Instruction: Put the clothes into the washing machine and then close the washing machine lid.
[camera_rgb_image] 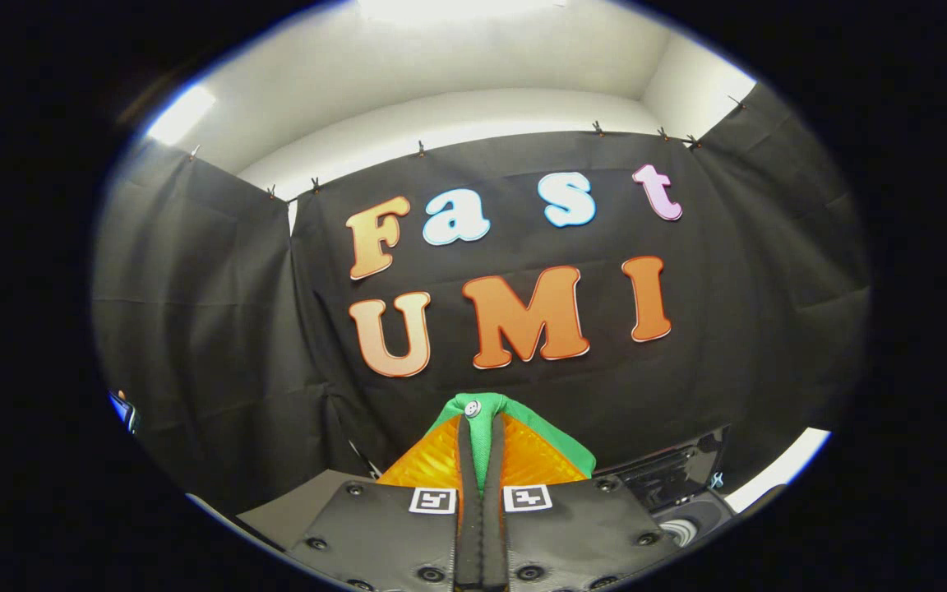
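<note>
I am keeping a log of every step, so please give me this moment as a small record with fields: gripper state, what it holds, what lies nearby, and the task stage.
gripper: gripper, fingers closed together on cloth
held item: green garment with a white button, pinched between both fingers and lifted in front of the black cloth wall
nearby: dark machine panel just beyond the fingers, to their right side
task stage: garment is held up, not yet in the washing machine; lid state cannot be told

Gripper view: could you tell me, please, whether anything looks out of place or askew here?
Nothing stands out. The fingers are shut on a green garment with a small button, held up before the black cloth wall.
</note>
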A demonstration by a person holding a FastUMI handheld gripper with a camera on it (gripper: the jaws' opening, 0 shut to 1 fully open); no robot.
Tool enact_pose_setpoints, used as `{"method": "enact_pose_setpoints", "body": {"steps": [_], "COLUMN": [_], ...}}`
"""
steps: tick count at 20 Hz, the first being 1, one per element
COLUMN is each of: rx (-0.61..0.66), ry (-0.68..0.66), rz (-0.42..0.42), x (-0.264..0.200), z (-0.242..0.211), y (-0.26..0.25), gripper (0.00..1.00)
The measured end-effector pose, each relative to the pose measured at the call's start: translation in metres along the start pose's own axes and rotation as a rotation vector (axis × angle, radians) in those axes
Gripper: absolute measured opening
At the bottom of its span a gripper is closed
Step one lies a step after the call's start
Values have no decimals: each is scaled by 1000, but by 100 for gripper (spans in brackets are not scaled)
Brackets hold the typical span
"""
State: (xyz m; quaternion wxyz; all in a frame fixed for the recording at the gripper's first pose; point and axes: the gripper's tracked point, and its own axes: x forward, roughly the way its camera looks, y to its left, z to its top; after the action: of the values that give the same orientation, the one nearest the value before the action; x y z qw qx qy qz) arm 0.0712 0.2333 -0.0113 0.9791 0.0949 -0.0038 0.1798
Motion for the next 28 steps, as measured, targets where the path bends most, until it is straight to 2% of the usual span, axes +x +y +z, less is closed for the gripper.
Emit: {"method": "enact_pose_setpoints", "body": {"steps": [6,10,18,28], "rx": [-23,-46,-23,8], "ry": [15,79,313,616], "rz": [-35,-55,-98,-86], "x": [-2,-4,7,41], "z": [6,-18,-157,-345], "y": [-118,-179,-258,-280], "gripper": [8,8,8,8]}}
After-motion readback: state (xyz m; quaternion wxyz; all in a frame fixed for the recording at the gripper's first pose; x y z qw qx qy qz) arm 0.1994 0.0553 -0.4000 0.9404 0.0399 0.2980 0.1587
